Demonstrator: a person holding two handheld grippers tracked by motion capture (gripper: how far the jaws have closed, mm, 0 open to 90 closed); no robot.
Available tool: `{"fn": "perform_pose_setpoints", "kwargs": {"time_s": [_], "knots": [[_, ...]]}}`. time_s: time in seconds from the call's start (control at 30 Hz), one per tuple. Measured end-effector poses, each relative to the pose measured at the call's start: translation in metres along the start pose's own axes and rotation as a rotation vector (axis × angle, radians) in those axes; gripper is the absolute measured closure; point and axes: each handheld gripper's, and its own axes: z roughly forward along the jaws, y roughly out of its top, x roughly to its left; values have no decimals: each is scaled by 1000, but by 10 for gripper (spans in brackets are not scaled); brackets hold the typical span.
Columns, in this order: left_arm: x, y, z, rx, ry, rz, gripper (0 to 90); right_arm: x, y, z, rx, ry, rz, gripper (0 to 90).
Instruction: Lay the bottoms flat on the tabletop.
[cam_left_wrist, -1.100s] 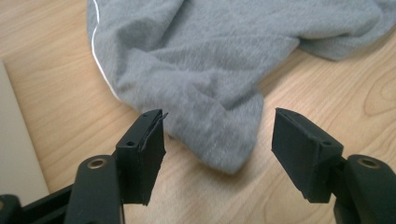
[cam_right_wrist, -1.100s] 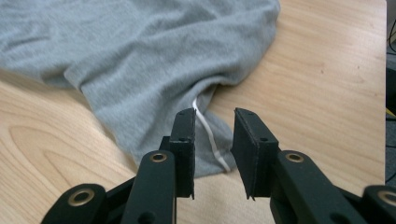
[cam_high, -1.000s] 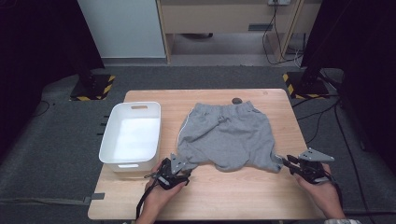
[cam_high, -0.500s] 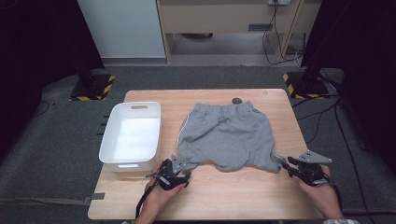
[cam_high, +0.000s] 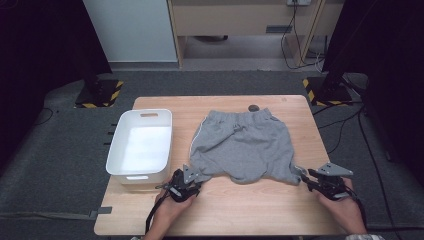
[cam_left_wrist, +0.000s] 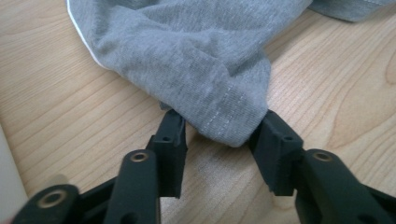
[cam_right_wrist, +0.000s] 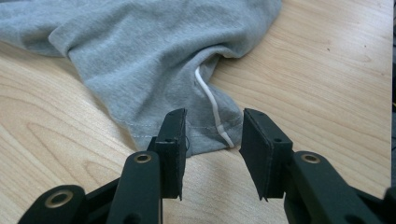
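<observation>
Grey shorts (cam_high: 240, 145) lie flat on the table (cam_high: 250, 210), waistband away from you. Left hand-held gripper (cam_left_wrist: 219, 140) has just been closing around one leg hem; right hand-held gripper (cam_right_wrist: 212, 140) straddles the other, pads unpressed. Seat both hems deep before clamping

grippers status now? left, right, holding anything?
Left gripper: open, jaws just closing around the shorts hem corner, not clamped.
Right gripper: open, hem between jaws, not gripped.
</observation>
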Motion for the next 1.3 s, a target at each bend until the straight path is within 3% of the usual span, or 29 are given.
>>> {"fn": "perform_pose_setpoints", "kwargs": {"time_s": [0.23, 0.5, 0.9, 1.0, 1.17, 1.3], "knots": [[-1, 2, 2, -2, 18, 9, 684, -2, -1, 8, 18, -9, -12, 538], [-2, 3, 4, -4, 27, 22, 763, -4, 1, 21, 54, 6, -18, 543], [-1, 4, 6, -3, 23, 29, 825, -10, 4, 29, 44, 56, 31, 563], [-1, 5, 7, -4, 23, 27, 830, -6, 6, 32, 67, 74, 14, 602], [1, 8, 10, -7, 20, 28, 835, -2, 8, 33, 85, 94, -25, 766], [4, 12, 14, -10, 12, 22, 839, -2, 9, 34, 89, 94, -32, 810]]}}
